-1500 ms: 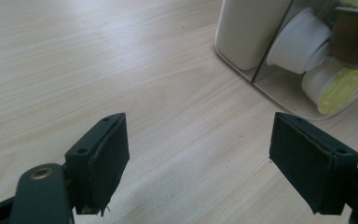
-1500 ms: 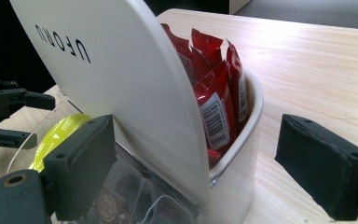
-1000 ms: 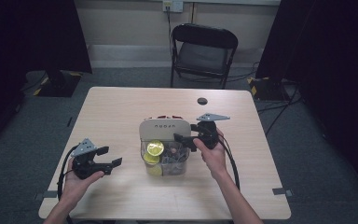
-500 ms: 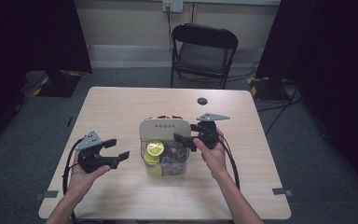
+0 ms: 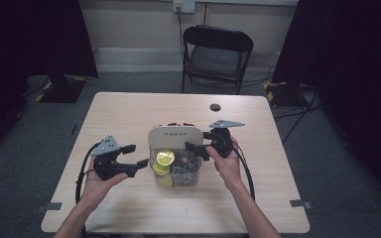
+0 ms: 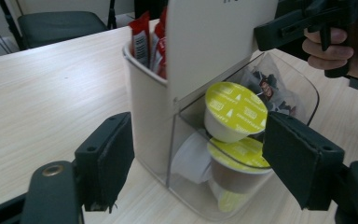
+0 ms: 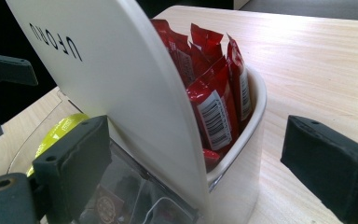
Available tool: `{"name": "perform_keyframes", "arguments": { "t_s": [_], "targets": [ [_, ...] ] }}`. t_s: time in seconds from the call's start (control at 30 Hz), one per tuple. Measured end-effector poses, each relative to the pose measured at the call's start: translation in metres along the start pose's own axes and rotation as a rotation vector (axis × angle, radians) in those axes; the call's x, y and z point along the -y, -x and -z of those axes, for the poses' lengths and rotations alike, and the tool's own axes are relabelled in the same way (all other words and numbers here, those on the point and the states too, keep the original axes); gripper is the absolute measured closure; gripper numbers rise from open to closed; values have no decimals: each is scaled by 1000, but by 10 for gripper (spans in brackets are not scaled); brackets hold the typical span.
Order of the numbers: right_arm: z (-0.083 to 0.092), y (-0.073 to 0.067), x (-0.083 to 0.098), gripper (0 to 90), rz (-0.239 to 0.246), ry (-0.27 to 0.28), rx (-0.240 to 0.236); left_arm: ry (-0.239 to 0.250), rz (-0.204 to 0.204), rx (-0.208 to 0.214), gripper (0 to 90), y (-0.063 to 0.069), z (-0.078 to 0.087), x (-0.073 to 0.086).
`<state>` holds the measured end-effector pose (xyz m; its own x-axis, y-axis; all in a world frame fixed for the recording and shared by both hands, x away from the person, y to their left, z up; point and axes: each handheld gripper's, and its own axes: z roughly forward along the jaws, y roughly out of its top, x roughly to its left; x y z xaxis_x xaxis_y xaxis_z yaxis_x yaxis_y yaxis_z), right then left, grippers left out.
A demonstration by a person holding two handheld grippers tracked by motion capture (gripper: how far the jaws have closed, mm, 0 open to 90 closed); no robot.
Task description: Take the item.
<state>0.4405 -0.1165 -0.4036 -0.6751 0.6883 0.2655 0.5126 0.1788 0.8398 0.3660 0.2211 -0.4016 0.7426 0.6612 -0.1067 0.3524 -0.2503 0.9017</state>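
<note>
My right fingers (image 5: 194,148) stand wide at the organiser's right side, one pad in front of the raised lid and one behind the rear bin, and I can't tell whether either pad presses. The cream plastic organiser (image 5: 174,139) sits at the middle of the pale wooden worktop (image 5: 129,114). Its upright cream lid (image 7: 116,88) carries grey letters; seen from behind they look like "UFORU", though I can't read them for certain. In the organiser's rear bin stand red sachets (image 7: 214,93) with white barcode labels. Its clear front compartment (image 6: 303,88) holds coffee capsules with yellow foil tops (image 6: 235,108), the fine print on them too small to read, plus dark wrapped pieces (image 6: 268,88) further along. My left fingers (image 5: 136,155) hover just left of the organiser, nothing between them; they have just been closing and now stand about half apart. A small round black disc (image 5: 215,107) lies beyond the organiser, well apart from it.
</note>
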Motion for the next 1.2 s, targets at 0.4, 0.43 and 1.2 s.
{"name": "perform_keyframes", "arguments": {
  "t_s": [0.4, 0.43, 1.2],
  "targets": [
    [0, 0, -1, 83, 7, 0, 0, 7, -43, 56, 313, 17, -22, -12],
    [0, 0, -1, 83, 8, -1, 1, 12, -45, 60, 312, 18, -24, -12],
    [2, -2, -1, 112, 15, 4, 4, -70, -60, 86, 316, 26, -55, -9]
  ]
}}
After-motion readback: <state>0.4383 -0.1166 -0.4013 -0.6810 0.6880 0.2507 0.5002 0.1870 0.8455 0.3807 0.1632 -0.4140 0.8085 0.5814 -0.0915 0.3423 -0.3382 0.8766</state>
